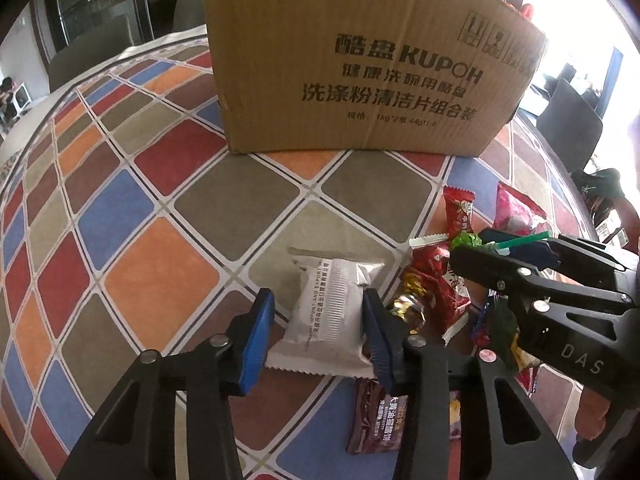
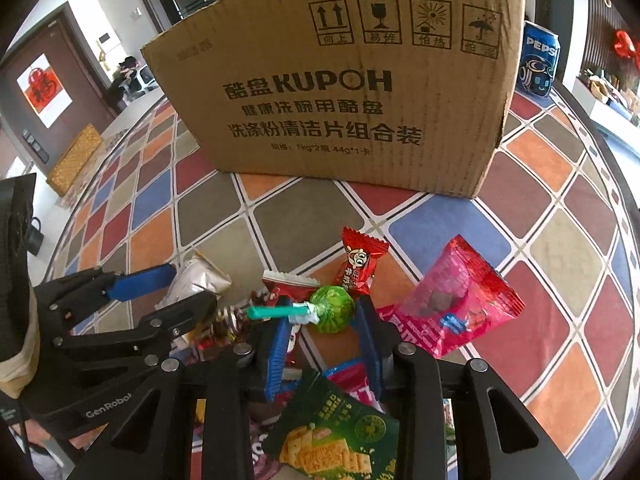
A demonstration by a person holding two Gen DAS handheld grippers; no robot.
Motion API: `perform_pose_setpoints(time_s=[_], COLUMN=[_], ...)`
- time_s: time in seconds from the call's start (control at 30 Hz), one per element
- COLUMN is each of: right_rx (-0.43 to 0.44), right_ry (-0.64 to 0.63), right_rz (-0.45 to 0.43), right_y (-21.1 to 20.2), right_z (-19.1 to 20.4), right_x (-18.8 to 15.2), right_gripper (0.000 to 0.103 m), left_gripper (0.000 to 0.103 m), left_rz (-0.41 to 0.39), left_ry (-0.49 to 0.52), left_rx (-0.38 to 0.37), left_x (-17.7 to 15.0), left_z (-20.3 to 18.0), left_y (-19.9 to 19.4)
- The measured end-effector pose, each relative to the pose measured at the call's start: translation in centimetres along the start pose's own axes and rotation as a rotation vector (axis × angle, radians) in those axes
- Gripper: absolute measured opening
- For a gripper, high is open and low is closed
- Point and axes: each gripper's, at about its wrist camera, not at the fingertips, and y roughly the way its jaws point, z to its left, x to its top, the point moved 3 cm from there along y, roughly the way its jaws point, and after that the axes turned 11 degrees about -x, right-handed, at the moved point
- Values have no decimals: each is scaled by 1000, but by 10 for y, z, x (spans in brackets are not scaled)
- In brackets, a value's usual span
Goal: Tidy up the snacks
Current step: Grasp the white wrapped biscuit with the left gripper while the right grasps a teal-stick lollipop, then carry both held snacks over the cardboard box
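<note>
Cardboard box [image 2: 344, 92]: "酷盘 KUPOH", "洗涤粉清洁片组合装"; blue can [image 2: 538, 64]: "PEPSI"; left gripper [image 2: 168, 284] body: "GenRobot"; right gripper [image 1: 496, 244] body: "DAS".

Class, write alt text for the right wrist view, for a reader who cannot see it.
A green lollipop with a teal stick sits between the right gripper's open blue fingers, above a heap of wrapped snacks on a checked tablecloth. A cardboard box stands behind, and the left gripper closes around a silver packet.

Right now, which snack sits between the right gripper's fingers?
The green lollipop with the teal stick; the right gripper brackets it, while the red candy and pink packet lie beyond.
</note>
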Motion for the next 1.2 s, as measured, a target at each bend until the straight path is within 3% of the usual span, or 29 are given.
perform_pose_setpoints(time_s=[0.1, 0.2, 0.6, 1.2], right_rx=[2, -1, 10, 49], right_ry=[3, 2, 22, 33], right_rz=[1, -3, -50, -232], right_y=[1, 1, -18, -93], right_z=[0, -1, -7, -6], right_x=[1, 0, -2, 17], right_gripper=[34, 25, 25, 25], left_gripper=[35, 33, 33, 33], left_rz=[-4, -4, -89, -266], left_ry=[-3, -7, -5, 66], left_rx=[-3, -14, -12, -12], left_x=[0, 0, 3, 30], left_z=[0, -1, -14, -47], left_y=[1, 1, -33, -101])
